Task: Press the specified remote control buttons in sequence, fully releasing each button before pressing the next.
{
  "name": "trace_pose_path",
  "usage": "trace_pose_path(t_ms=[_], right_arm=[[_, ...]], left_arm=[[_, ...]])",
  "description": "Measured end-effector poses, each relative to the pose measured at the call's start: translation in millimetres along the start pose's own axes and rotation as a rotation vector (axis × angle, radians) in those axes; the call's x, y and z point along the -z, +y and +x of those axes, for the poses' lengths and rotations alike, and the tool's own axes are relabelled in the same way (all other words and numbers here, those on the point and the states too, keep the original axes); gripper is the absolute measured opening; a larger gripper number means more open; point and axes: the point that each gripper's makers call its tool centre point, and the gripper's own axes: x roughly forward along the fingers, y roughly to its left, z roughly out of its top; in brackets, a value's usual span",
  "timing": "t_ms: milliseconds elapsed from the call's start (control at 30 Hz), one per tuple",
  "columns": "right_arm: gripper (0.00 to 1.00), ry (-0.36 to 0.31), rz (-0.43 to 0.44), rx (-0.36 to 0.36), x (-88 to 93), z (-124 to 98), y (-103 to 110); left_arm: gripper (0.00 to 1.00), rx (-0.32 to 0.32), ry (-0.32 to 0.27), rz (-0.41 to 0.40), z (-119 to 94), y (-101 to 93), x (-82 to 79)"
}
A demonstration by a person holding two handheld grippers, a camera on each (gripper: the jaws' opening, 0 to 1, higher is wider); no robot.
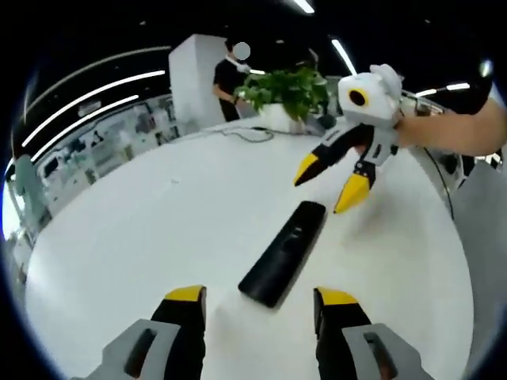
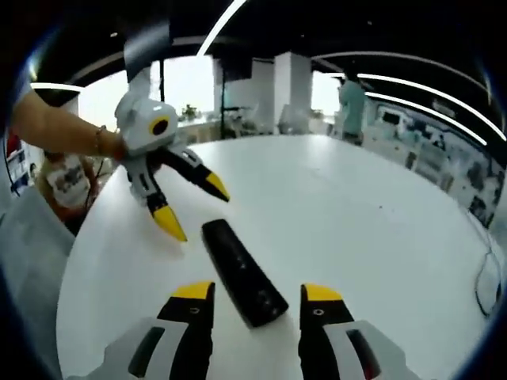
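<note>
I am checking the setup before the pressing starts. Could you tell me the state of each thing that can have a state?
remote control: lying flat on the white table, not touched or held.
left gripper: open, empty, jaws on either side of the remote's near end.
right gripper: open, empty, at the remote's other end.
potted plant: upright at the table's far edge.

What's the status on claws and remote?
Left claw open, right claw open, both off the remote. Remote flat on white table, untouched. Nothing blocking it.
</note>
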Motion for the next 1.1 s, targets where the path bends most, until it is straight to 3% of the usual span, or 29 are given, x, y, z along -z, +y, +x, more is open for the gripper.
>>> trace_pose_path(t_ms=[367, 567, 800, 1100], right_arm=[[0.46, -0.075, 0.130, 0.084, -3.1, -9.3, 4.4], [0.49, -0.056, 0.152, 0.116, 8.7, -16.1, 13.6], [0.49, -0.056, 0.184, 0.164, 16.8, -29.0, 19.2], [0.49, -0.067, 0.195, 0.208, 15.2, -39.9, 23.1]], left_arm=[[0.59, -0.085, -0.049, -0.127, -8.4, -4.6, 5.1], [0.66, -0.149, -0.085, -0.197, -17.5, -11.8, 8.9], [0.70, -0.228, -0.069, -0.219, -25.3, -9.7, 19.8], [0.70, -0.270, -0.066, -0.231, -32.9, -18.7, 22.3]])
